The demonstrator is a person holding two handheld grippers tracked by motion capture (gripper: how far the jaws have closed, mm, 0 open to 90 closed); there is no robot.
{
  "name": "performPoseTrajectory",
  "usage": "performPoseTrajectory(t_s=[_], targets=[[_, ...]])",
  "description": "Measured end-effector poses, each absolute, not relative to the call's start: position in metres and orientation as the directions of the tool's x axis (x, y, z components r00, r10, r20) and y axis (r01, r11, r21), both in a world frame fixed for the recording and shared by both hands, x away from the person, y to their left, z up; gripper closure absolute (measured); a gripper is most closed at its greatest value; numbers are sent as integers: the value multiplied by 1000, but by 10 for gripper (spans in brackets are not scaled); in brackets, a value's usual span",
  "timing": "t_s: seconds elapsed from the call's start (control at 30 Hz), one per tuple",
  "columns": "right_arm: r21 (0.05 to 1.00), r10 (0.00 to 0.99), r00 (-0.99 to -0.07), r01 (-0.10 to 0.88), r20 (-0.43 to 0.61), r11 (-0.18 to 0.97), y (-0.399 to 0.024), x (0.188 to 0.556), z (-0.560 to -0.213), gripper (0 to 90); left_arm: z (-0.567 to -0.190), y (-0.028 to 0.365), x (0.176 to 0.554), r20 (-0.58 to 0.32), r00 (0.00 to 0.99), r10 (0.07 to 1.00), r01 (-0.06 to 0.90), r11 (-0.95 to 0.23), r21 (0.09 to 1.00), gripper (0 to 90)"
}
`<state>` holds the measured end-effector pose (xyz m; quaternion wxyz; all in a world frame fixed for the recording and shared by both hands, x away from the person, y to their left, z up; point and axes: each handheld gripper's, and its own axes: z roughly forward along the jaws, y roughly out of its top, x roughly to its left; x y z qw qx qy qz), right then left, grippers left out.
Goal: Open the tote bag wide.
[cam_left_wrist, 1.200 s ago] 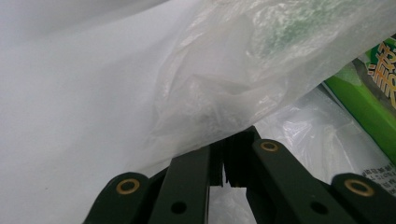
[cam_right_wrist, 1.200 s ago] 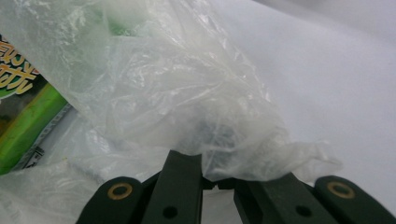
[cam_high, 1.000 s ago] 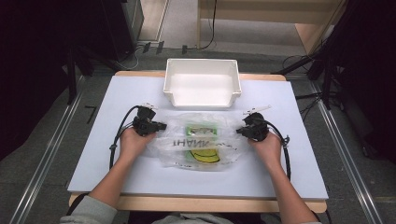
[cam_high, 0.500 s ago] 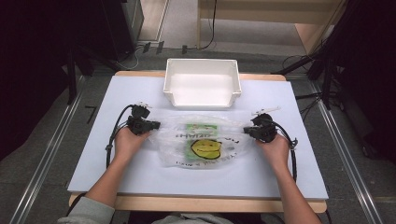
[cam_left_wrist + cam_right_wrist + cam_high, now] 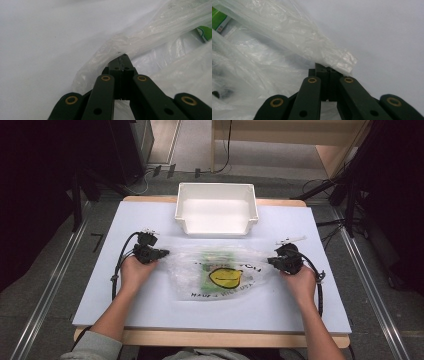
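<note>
High view: clear plastic bag (image 5: 220, 272) with a yellow smiley print and a green packet (image 5: 216, 270) inside, lying flat mid-table (image 5: 150, 305), stretched between both hands. Left gripper (image 5: 161, 253) clenched on the bag's left edge; right gripper (image 5: 270, 260) clenched on its right edge. White bin (image 5: 216, 212) just beyond the bag, at the table's far edge. Left gripper view: jaws pressed together, pinching a bunched fold of the plastic bag (image 5: 140, 47); green packet (image 5: 205, 33) glimpsed at the far right. Right gripper view: jaws closed on a crumpled corner of the plastic bag (image 5: 312, 42), green packet (image 5: 219, 17) at upper left.
</note>
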<state>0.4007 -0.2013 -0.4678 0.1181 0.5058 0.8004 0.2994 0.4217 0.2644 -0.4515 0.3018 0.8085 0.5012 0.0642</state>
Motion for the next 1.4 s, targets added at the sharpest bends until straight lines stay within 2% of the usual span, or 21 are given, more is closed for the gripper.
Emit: performPoseTrajectory(t_s=[0.27,0.57,0.63,0.77,0.87,1.17,1.23,1.4], targets=[[597,885,-449,745,121,296,-211,399,-468,900,-451,266,422,-197,489,849,772,-317,550,900],[593,895,-439,741,73,315,-210,398,-467,900,-451,266,421,-180,488,854,770,-324,550,900],[592,896,-439,741,68,318,-210,399,-467,900,-451,267,422,-201,481,854,777,-309,548,900],[595,889,-452,737,78,322,-207,399,-465,900,-448,270,424,-299,484,822,788,-260,558,900],[617,883,-459,724,98,308,-207,398,-460,900,-439,263,420,-255,527,811,751,-304,587,900],[677,839,-527,667,133,311,-198,391,-443,900,-417,250,409,-209,596,775,679,-348,646,900],[690,832,-537,655,139,307,-195,390,-438,900,-413,250,408,-235,597,767,676,-323,663,900],[699,829,-542,646,137,306,-191,388,-429,900,-405,244,407,-238,614,753,673,-341,657,900]])
